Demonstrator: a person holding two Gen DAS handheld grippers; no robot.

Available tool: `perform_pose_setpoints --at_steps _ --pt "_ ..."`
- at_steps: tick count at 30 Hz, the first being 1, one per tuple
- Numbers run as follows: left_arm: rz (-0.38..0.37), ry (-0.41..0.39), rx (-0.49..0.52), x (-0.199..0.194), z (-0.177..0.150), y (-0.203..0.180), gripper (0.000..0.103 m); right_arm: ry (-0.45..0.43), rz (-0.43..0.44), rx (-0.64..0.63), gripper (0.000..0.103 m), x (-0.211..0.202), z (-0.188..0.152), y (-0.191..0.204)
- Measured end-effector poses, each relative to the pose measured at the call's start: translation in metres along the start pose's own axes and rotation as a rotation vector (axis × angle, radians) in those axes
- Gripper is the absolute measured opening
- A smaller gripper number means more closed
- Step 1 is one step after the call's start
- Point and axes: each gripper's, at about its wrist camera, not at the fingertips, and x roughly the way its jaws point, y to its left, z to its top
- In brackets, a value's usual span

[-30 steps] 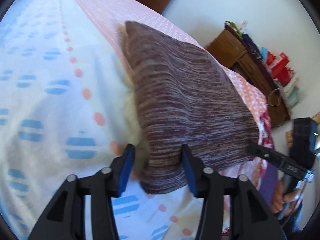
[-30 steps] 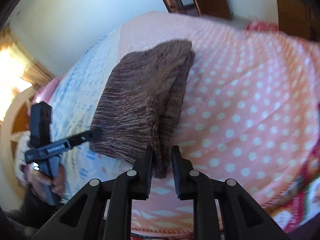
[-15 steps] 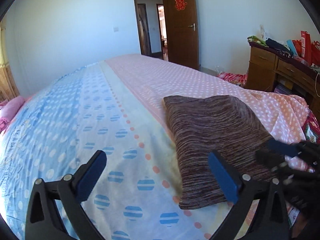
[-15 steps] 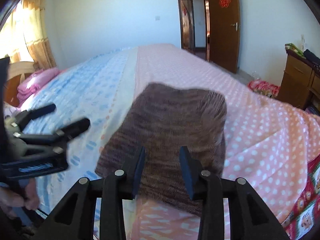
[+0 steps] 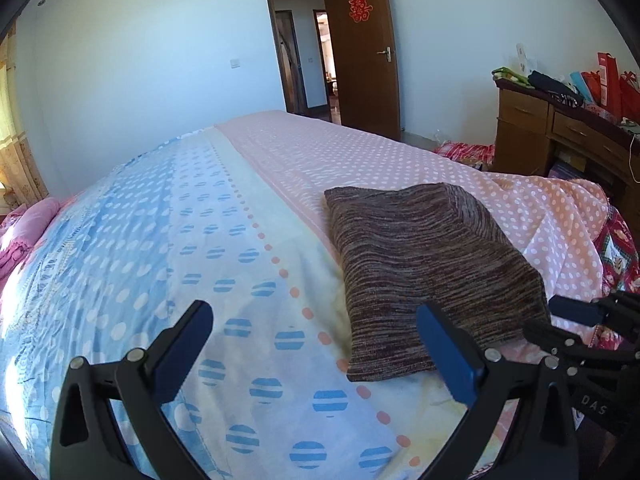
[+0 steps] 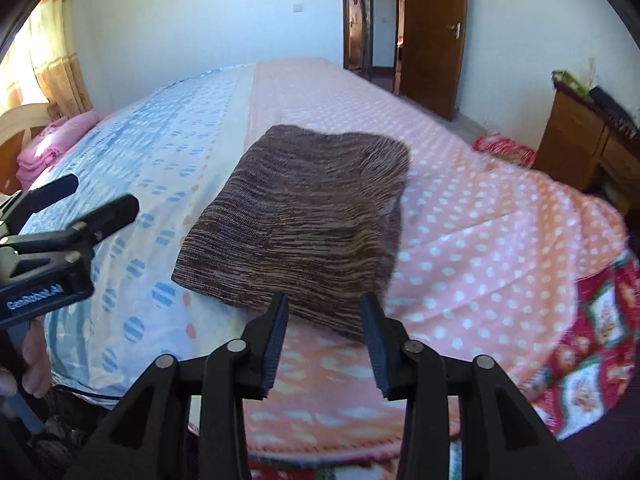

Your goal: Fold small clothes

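A brown striped knit garment (image 5: 424,264) lies folded flat in a rectangle on the bed; it also shows in the right wrist view (image 6: 304,216). My left gripper (image 5: 316,344) is wide open and empty, above the bedspread just left of the garment's near edge. My right gripper (image 6: 324,332) is open and empty, just short of the garment's near edge. Each gripper shows in the other's view, the right one (image 5: 592,320) at the right edge and the left one (image 6: 72,216) at the left.
The bed has a blue dotted cover (image 5: 132,248) on the left and a pink dotted one (image 5: 360,160) on the right. A wooden dresser (image 5: 560,136) with bags stands at the right. An open brown door (image 5: 364,52) is at the back. Pink folded cloth (image 6: 52,148) lies far left.
Both grippers let go of the garment, opened and drew back from it. The garment now lies flat and folded on the bed.
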Motion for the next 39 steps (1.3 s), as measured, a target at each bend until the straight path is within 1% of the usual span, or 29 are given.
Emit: perform_pose_setpoints --at_steps 1,3,6,8,9,11,12,13,15,17,20,24,26,28,30,34,39 --pt "0.002 0.004 0.001 -0.001 -0.001 -0.001 0.103 -0.020 -0.013 -0.006 0.059 -0.009 -0.002 -0.003" --pt "0.004 -0.006 0.009 -0.006 -0.004 -0.005 0.103 -0.067 -0.066 -0.030 0.064 -0.033 -0.005 -0.006" --pt "0.024 -0.031 0.025 -0.017 -0.006 -0.010 0.103 -0.123 -0.152 -0.072 0.064 -0.057 -0.009 -0.006" --pt "0.034 -0.053 0.023 -0.027 -0.004 -0.012 0.103 -0.160 -0.166 -0.078 0.064 -0.068 -0.007 -0.006" --pt "0.024 -0.059 0.018 -0.032 -0.003 -0.012 0.103 -0.182 -0.163 -0.075 0.065 -0.074 -0.005 -0.006" --pt "0.013 -0.079 -0.002 -0.044 0.000 -0.011 0.103 -0.219 -0.152 -0.057 0.071 -0.085 -0.001 -0.002" --pt "0.018 -0.090 -0.010 -0.050 0.002 -0.011 0.103 -0.236 -0.141 -0.042 0.076 -0.090 0.001 0.000" --pt "0.022 -0.103 -0.015 -0.057 0.004 -0.010 0.103 -0.251 -0.124 -0.028 0.079 -0.094 0.002 0.002" --pt "0.039 -0.126 -0.019 -0.070 0.007 -0.009 0.103 -0.272 -0.074 -0.004 0.079 -0.104 0.005 0.005" --pt "0.064 -0.144 -0.021 -0.080 0.009 -0.009 0.103 -0.288 -0.050 -0.006 0.079 -0.112 0.006 0.011" --pt "0.059 -0.181 -0.036 -0.099 0.012 -0.007 0.103 -0.339 -0.068 -0.030 0.079 -0.126 0.008 0.020" --pt "0.071 -0.244 -0.057 -0.124 0.014 -0.007 0.103 -0.438 -0.071 -0.034 0.080 -0.153 0.008 0.026" --pt "0.075 -0.275 -0.071 -0.135 0.015 -0.007 0.103 -0.483 -0.068 -0.021 0.084 -0.166 0.009 0.027" --pt "0.081 -0.303 -0.074 -0.144 0.016 -0.007 0.103 -0.531 -0.070 -0.007 0.090 -0.177 0.008 0.028" --pt "0.100 -0.326 -0.066 -0.149 0.016 -0.009 0.103 -0.563 -0.076 -0.006 0.090 -0.184 0.007 0.031" --pt "0.109 -0.352 -0.054 -0.155 0.015 -0.011 0.103 -0.577 -0.078 -0.014 0.091 -0.187 0.010 0.036" --pt "0.100 -0.339 -0.063 -0.153 0.014 -0.009 0.103 -0.554 -0.068 -0.021 0.091 -0.181 0.010 0.040"
